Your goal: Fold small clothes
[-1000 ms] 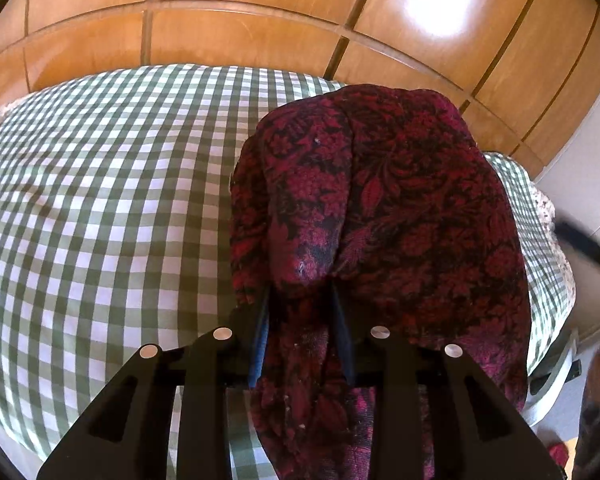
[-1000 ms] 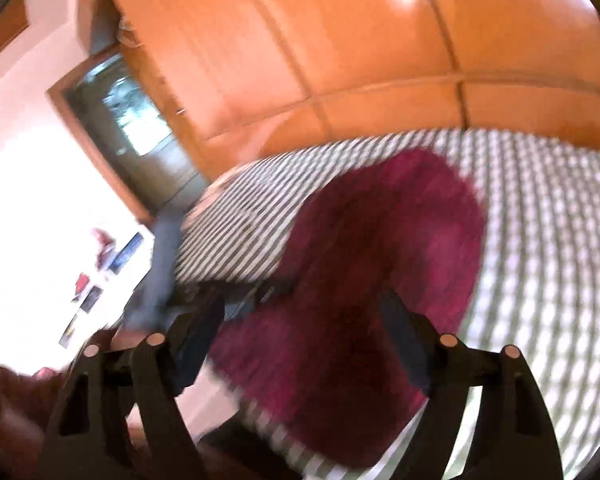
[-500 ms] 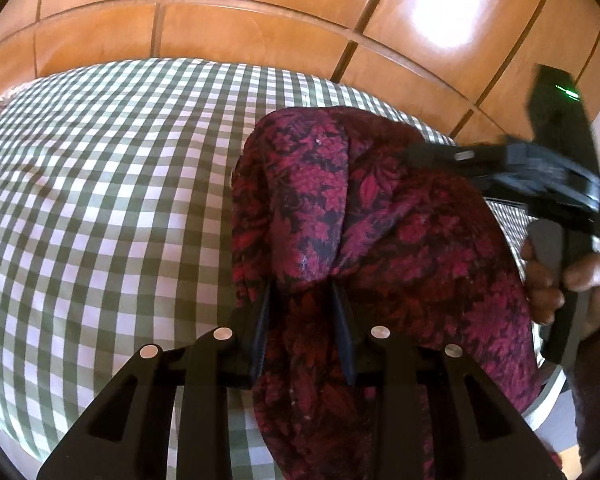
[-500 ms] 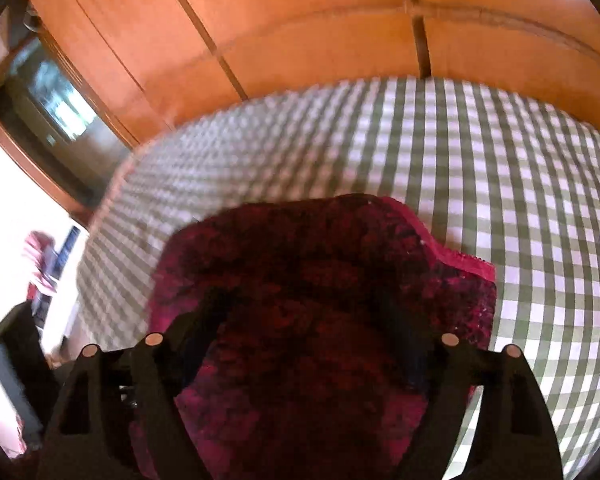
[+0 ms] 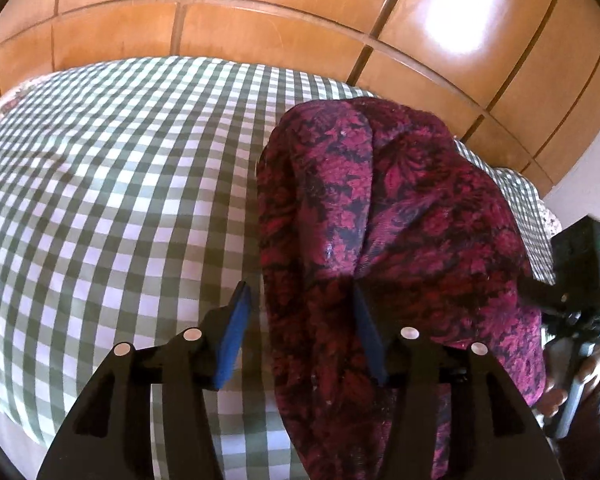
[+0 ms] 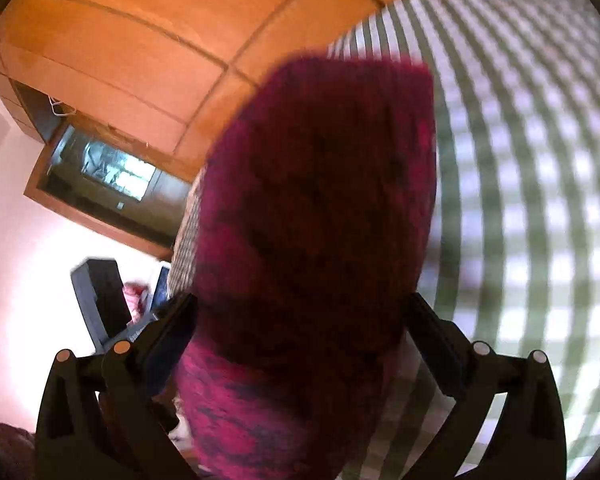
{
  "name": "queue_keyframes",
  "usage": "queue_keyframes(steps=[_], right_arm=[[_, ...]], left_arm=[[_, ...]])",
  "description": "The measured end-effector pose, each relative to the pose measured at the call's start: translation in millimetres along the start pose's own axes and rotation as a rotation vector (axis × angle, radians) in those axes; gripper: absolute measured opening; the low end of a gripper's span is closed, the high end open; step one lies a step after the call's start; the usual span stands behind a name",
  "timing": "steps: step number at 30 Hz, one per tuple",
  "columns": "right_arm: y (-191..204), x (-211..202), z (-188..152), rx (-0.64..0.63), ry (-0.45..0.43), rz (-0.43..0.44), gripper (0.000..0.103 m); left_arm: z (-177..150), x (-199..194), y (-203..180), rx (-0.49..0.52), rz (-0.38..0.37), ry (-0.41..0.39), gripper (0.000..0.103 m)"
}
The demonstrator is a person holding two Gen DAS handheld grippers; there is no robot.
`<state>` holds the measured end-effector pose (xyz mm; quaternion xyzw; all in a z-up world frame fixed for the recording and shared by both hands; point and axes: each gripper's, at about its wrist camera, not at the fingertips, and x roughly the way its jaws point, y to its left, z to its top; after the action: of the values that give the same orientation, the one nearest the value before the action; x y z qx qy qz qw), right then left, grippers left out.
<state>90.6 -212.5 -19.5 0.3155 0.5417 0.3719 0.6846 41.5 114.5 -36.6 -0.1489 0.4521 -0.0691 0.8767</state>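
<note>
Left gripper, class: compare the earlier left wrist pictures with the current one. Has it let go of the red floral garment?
Yes. The left gripper has just been opening: its left finger now stands over the checked bedcover, clear of the red floral garment it earlier pinched.

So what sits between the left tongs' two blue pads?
In the left wrist view, the near end of the red floral garment lies between the left tongs, whose jaws have just been opening; neither pad presses it.

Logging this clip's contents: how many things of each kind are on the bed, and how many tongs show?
Red flowered garment: 1
Green checked bedcover: 1
Tongs: 2, the left tongs and the right tongs, both open, the garment between the jaws of each
Total: 4
</note>
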Motion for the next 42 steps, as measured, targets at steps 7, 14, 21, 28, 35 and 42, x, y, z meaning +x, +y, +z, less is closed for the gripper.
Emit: queue_keyframes(steps=[7, 14, 21, 28, 35, 42], right_arm=[[-3.6, 24.3, 19.0, 0.003, 0.032, 0.061, 0.101], [13.9, 10.1, 18.3, -0.053, -0.010, 0.071, 0.080], [4.6, -66.9, 21.3, -0.087, -0.172, 0.006, 0.076], [-49.9, -187.7, 21.5, -0.007, -0.410, -0.120, 0.076], [-124.5, -253.9, -13.4, 0.139, -0.524, -0.303, 0.076], [-118.8, -278.6, -32.0, 0.171, -0.555, -0.471, 0.095]], left_arm=[[1.2, 9.7, 14.8, -0.028, -0.119, 0.005, 0.052], [-6.2, 13.4, 29.6, -0.129, -0.320, -0.023, 0.052], [26.2, 37.5, -37.9, -0.043, -0.402, -0.013, 0.052], [90.1, 102.0, -190.5, 0.181, -0.472, 0.037, 0.052], [88.7, 168.0, -323.2, 0.441, -0.328, 0.129, 0.053], [65.9, 168.1, -327.5, 0.402, -0.285, 0.101, 0.053]])
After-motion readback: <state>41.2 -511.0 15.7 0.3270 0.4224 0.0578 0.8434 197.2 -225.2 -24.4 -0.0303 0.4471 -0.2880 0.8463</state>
